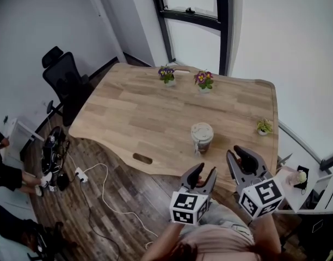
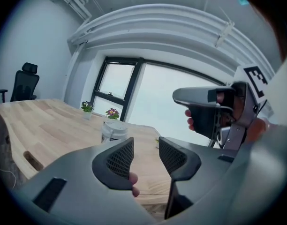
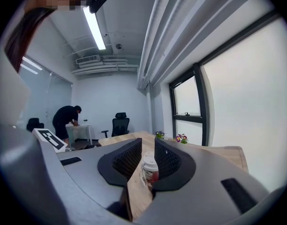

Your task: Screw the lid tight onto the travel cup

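Observation:
The travel cup [image 1: 202, 137] stands upright near the front edge of the wooden table [image 1: 134, 107], with a pale lid [image 1: 202, 129] on top of it. Both grippers hover off the table's edge, short of the cup. My left gripper [image 1: 205, 170] is below the cup; its jaws stand apart with nothing between them [image 2: 146, 146]. My right gripper [image 1: 235, 151] is to the cup's right, apart from it. Its jaws leave a narrow gap [image 3: 148, 146], through which the cup [image 3: 149, 168] shows farther off, untouched. In the left gripper view the cup [image 2: 113, 131] stands beyond the left jaw.
Two potted flowers [image 1: 167, 75] [image 1: 204, 80] stand at the table's far edge and a small plant [image 1: 263, 126] at its right edge. A black office chair [image 1: 66, 80] is at the left. Cables and a power strip [image 1: 79, 174] lie on the floor. A person [image 3: 66, 121] bends over a distant desk.

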Demonstrator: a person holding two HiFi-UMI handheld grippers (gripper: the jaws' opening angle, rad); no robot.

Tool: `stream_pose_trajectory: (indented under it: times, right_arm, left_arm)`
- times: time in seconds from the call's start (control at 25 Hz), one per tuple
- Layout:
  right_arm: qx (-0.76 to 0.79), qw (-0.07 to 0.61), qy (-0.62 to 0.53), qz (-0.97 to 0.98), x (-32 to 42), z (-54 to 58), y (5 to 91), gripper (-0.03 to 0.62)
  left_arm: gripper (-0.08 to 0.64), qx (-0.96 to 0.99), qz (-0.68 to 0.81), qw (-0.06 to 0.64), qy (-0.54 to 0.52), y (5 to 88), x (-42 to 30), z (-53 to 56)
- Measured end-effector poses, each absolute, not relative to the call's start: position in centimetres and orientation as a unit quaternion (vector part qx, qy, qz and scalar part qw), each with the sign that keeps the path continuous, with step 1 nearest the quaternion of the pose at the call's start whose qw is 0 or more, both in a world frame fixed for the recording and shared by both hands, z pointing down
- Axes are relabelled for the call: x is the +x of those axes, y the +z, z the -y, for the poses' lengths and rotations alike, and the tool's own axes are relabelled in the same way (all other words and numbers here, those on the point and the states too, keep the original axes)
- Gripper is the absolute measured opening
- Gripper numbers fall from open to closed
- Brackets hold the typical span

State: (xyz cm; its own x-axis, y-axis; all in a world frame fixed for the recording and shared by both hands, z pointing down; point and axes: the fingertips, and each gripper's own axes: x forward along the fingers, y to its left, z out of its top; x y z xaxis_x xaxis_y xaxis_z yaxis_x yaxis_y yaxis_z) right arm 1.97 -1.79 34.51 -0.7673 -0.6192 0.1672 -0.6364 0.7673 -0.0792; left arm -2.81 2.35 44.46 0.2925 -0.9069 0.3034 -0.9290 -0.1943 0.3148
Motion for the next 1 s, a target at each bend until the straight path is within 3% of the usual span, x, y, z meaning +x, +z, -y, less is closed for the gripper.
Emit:
stream_pose_trajectory:
  times: [1.0]
  right_arm:
    - [0.209,0.163,0.064,0.962,-3.4,8.3,42.0,0.168]
  left_arm:
    - [0.220,0.707,0.644,0.287,0.057,55.2,-4.4,4.9]
